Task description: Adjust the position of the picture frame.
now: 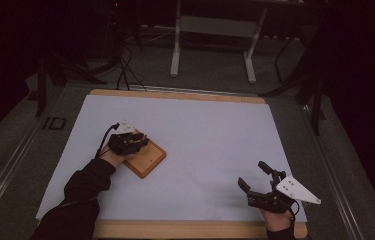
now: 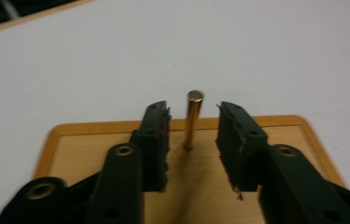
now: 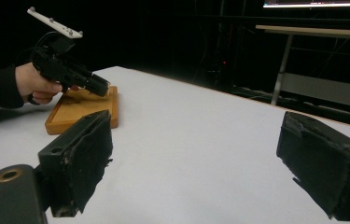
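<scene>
A flat wooden board [image 1: 150, 161] lies on the white sheet at the left. From it a thin brass pin [image 2: 192, 122] stands upright. My left gripper [image 1: 142, 140] hangs over the board, held by a hand in a dark sleeve. In the left gripper view its jaws [image 2: 192, 109] stand on either side of the pin, with a gap on each side and no pad touching it. My right gripper [image 1: 252, 174] rests near the front right of the sheet, open wide with nothing between its fingers. The right gripper view shows the board [image 3: 77, 111] and the left gripper [image 3: 99, 87] farther off.
A white sheet [image 1: 200, 135] covers most of a wooden table top [image 1: 175, 94]. Beyond the far edge stand the white legs of another table [image 1: 176, 47] and black cables on the floor. The surroundings are dark.
</scene>
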`<act>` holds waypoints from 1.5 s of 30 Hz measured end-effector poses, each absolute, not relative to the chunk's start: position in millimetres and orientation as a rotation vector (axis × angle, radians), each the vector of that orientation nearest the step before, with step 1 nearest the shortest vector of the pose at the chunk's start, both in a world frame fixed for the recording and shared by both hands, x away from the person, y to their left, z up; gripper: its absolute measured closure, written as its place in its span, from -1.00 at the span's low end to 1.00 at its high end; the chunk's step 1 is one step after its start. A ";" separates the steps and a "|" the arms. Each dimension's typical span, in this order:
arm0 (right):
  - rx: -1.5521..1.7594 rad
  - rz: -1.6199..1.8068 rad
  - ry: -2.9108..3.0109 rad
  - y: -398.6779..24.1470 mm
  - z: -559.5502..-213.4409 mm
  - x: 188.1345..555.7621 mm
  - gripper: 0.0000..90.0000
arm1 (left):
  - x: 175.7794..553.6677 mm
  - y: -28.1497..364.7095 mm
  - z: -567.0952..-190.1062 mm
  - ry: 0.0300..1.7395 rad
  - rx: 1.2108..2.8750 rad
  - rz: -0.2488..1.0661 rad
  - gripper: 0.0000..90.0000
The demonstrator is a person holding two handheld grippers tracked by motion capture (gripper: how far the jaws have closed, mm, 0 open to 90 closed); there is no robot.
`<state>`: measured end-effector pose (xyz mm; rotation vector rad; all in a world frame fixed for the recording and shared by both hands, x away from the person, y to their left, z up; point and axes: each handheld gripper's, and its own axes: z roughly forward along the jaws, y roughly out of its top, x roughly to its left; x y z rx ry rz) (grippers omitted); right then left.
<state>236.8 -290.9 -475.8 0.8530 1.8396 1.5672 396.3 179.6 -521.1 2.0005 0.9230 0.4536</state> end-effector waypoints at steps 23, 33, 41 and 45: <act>0.872 1.542 1.858 -289.7 -478.8 239.4 -0.72 | 404.5 175.5 -530.4 0.903 2.016 0.437 0.89; 0.872 1.533 1.864 -288.1 -479.1 240.2 -0.72 | 402.2 174.0 -524.5 0.936 2.006 0.457 0.90; 0.878 1.529 1.861 -288.0 -479.1 240.8 -0.72 | 394.2 167.8 -503.2 0.904 1.979 0.482 0.90; 0.874 1.530 1.863 -287.8 -478.6 240.5 -0.72 | 389.9 161.0 -497.6 0.888 1.978 0.486 0.90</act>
